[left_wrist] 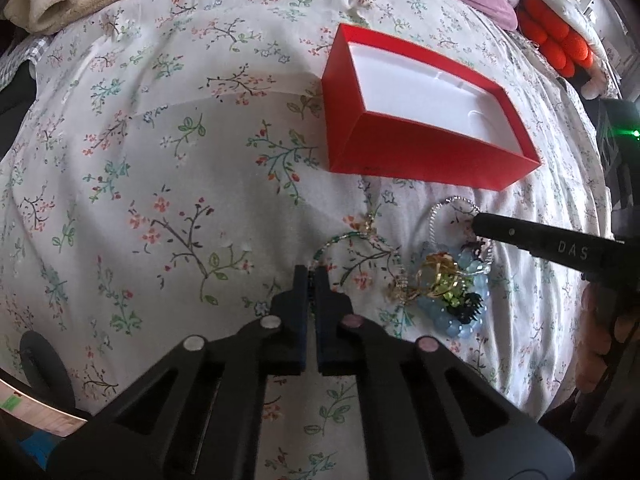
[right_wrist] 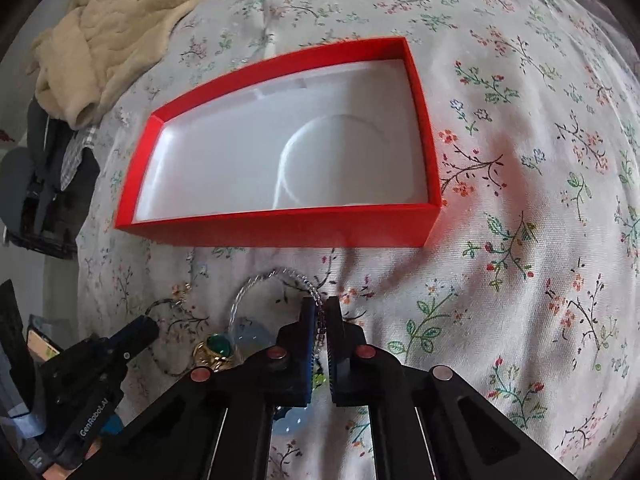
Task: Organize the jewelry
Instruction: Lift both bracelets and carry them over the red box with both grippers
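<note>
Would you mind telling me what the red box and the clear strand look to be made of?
Red box: probably matte cardboard, with crisp folded edges, and a white, faintly glossy moulded liner. Clear beaded strand: translucent glinting beads, glass or plastic, unclear which.

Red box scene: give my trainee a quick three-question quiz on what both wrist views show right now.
1. True or false: the red box already holds jewelry.
2. What is pinched in the right gripper? A) clear bead strand B) green-stone ring C) blue bead bracelet
3. Fill in: the left gripper grips a ____ beaded strand.

Key: 1 false, its white inside is bare. 2 A. 3 green.
</note>
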A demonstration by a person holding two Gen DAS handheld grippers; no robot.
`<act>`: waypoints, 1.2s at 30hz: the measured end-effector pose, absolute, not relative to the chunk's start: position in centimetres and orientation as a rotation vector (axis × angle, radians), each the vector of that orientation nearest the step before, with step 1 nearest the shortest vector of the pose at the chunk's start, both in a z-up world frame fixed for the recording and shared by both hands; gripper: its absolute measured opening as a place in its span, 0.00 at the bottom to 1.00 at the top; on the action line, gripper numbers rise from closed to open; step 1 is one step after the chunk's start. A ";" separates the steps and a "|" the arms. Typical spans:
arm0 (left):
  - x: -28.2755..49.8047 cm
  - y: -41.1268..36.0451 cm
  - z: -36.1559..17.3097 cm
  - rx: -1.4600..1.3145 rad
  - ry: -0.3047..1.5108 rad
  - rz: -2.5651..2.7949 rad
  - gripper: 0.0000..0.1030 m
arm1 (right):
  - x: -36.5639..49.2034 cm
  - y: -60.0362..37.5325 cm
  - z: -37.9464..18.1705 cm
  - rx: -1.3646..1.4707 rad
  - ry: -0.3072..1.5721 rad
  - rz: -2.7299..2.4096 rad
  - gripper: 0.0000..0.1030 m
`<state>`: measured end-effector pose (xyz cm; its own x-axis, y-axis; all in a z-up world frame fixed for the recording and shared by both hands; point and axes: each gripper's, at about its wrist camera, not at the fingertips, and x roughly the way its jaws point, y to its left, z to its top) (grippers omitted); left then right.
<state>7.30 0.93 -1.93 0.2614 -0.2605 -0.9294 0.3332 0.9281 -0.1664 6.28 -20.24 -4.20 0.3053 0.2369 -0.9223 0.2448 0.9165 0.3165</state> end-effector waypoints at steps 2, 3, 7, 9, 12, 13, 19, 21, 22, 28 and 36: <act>7.1 0.9 -1.5 0.062 1.235 -0.411 0.03 | 6.0 -20.1 -3.6 0.428 1.257 0.001 0.04; 7.1 0.9 -1.4 0.061 1.232 -0.414 0.03 | 5.8 -20.0 -3.3 0.423 1.251 0.003 0.04; 6.7 0.8 -0.6 0.051 1.216 -0.429 0.03 | 5.5 -19.7 -2.4 0.408 1.230 0.016 0.04; 6.6 0.8 -0.2 0.046 1.204 -0.434 0.03 | 5.2 -19.6 -2.0 0.405 1.220 0.021 0.04; 6.3 0.8 0.4 0.039 1.189 -0.441 0.03 | 4.9 -19.5 -1.4 0.401 1.206 0.029 0.04; 6.2 0.7 0.7 0.036 1.183 -0.443 0.03 | 4.8 -19.5 -1.1 0.401 1.201 0.032 0.04; 5.7 0.7 1.9 0.021 1.153 -0.457 0.03 | 4.0 -19.0 0.8 0.394 1.156 0.057 0.04; 5.5 0.6 2.2 0.015 1.145 -0.462 0.03 | 3.7 -18.9 1.3 0.389 1.143 0.063 0.04; 5.5 0.5 2.4 0.010 1.141 -0.466 0.03 | 3.6 -18.9 1.5 0.389 1.139 0.067 0.04; 5.4 -0.4 4.0 -0.018 1.111 -0.491 0.03 | 3.0 -19.1 2.7 0.404 1.107 0.077 0.04; 6.4 -2.9 6.4 -0.064 1.043 -0.572 0.03 | 2.9 -19.8 4.2 0.434 1.066 0.079 0.04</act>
